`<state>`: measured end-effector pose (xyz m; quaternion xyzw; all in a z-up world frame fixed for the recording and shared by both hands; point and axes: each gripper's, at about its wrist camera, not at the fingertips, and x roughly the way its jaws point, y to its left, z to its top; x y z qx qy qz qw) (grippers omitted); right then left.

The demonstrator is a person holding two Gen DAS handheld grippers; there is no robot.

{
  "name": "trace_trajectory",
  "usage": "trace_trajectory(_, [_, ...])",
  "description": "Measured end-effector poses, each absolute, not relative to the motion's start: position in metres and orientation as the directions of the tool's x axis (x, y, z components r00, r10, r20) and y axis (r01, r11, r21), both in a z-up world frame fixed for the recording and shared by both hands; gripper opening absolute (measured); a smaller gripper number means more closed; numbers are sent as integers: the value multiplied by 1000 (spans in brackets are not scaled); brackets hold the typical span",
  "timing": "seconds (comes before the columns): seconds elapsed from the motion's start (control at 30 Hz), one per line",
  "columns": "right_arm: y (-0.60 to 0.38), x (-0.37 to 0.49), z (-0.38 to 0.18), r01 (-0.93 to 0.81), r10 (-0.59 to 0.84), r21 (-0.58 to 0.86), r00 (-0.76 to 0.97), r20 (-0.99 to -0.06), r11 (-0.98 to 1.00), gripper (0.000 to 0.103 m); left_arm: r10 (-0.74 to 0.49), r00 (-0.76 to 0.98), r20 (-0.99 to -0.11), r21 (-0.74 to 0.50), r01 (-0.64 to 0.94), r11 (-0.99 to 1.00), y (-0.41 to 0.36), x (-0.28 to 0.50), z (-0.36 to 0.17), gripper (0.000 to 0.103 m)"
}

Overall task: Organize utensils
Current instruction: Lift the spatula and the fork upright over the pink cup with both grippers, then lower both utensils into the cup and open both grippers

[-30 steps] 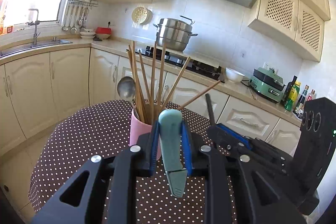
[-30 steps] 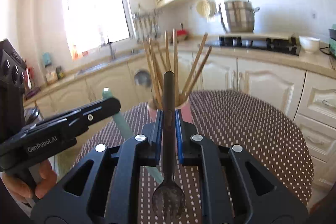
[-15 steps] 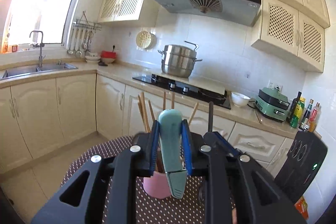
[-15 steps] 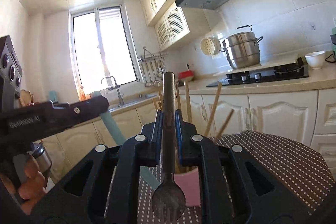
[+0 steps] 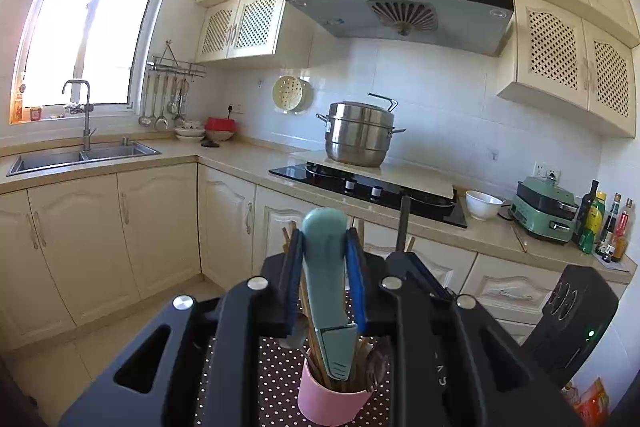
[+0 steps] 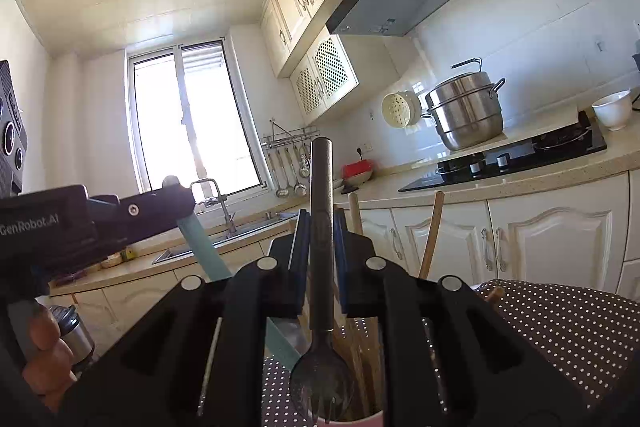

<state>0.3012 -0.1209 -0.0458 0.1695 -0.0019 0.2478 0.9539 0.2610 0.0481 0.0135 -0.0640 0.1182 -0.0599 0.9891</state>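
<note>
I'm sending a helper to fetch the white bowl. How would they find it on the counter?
Start at the black glass cooktop under the range hood. The small white ceramic bowl stands on the counter just right of it, before the green electric cooker. It is the only white, open, round dish there.

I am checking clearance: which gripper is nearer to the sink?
Left. The left gripper is on the sink side, with the sink beyond it in the right wrist view; the right gripper is farther off.

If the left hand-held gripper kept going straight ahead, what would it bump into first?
Probably the cream lower cabinet doors under the black stovetop. The left hand-held gripper points over the pink cup, so nothing nearer seems in line, though depth is unclear.
</note>
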Motion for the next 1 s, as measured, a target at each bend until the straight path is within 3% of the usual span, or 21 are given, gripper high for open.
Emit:
trace_trajectory(0.47, [-106,308,-65,-465,462,242,884,74,852,12,-190,942,-278,-277,111,955,68,301,-31,22])
trace_trajectory(0.53, [-106,309,-67,-456,455,243,888,64,856,12,-194,942,-276,-290,111,951,71,301,-34,33])
trace_trajectory(0.6, [-106,310,-69,-447,449,245,892,53,860,12,-192,944,-267,-295,110,949,72,301,-37,35])
trace_trajectory(1.0, [-101,302,-71,-439,445,190,895,10,878,12,-165,935,-314,-292,70,954,76,302,-58,39])
